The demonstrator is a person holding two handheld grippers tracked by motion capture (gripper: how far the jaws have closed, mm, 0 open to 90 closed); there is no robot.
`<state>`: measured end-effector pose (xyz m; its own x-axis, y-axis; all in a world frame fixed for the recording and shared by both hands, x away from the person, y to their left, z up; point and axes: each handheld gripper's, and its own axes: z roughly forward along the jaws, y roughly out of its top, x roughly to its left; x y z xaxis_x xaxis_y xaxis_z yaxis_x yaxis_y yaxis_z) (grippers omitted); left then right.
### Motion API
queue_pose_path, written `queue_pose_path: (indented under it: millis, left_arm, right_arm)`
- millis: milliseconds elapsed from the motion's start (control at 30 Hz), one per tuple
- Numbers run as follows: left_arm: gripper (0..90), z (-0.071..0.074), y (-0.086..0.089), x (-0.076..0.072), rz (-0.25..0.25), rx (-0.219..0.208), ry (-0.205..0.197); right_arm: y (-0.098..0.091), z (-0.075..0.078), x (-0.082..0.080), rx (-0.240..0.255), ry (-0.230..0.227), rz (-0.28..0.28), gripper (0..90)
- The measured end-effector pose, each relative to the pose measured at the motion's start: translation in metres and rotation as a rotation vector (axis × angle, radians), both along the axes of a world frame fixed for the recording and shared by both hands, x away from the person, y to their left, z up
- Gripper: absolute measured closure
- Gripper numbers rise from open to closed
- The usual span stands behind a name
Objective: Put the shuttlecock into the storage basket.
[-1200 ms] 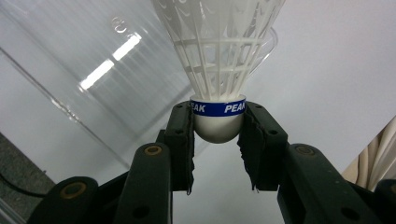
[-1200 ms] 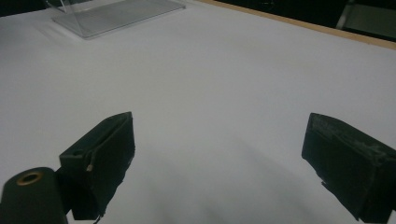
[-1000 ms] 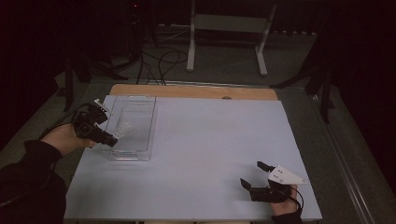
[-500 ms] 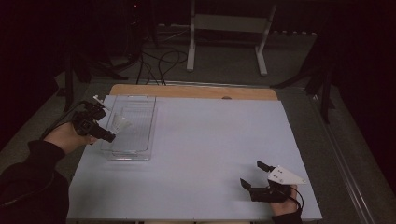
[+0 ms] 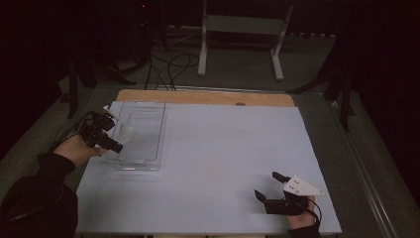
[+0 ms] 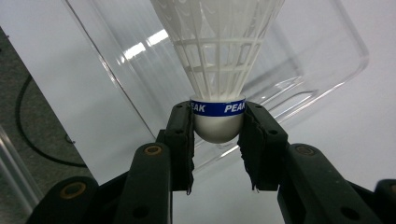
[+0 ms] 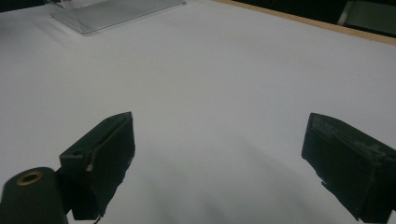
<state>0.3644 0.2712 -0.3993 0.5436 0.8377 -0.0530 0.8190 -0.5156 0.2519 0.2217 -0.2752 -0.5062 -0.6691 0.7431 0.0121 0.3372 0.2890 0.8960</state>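
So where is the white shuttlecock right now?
The white shuttlecock with a blue band is clamped by its cork in the left hand-held gripper, over the clear plastic tray at the table's left.

The left tongs clamp the rounded white cork of a shuttlecock, pads pressing both sides just below its blue band marked PEAK. The white net skirt flares away from the tongs over a clear tray that lies on the white desk.

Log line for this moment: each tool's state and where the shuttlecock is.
left tool: shut on shuttlecock by its cork, over clear tray | right tool: open, nothing held, over white table
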Motion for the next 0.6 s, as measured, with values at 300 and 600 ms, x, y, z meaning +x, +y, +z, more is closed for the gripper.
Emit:
queue_pose_path:
  millis: [300, 600]
  left_arm:
    - [66.4, -0.013, 0.000, -0.002, -0.080, 0.057, -0.043]
    - [66.4, -0.022, 0.004, 0.002, -0.093, 0.071, -0.018]
  right_arm:
    - [0.000, 0.000, 0.000, 0.003, 0.001, 0.001, 9.6]
    - [-0.001, 0.000, 0.000, 0.003, 0.002, 0.002, 9.7]
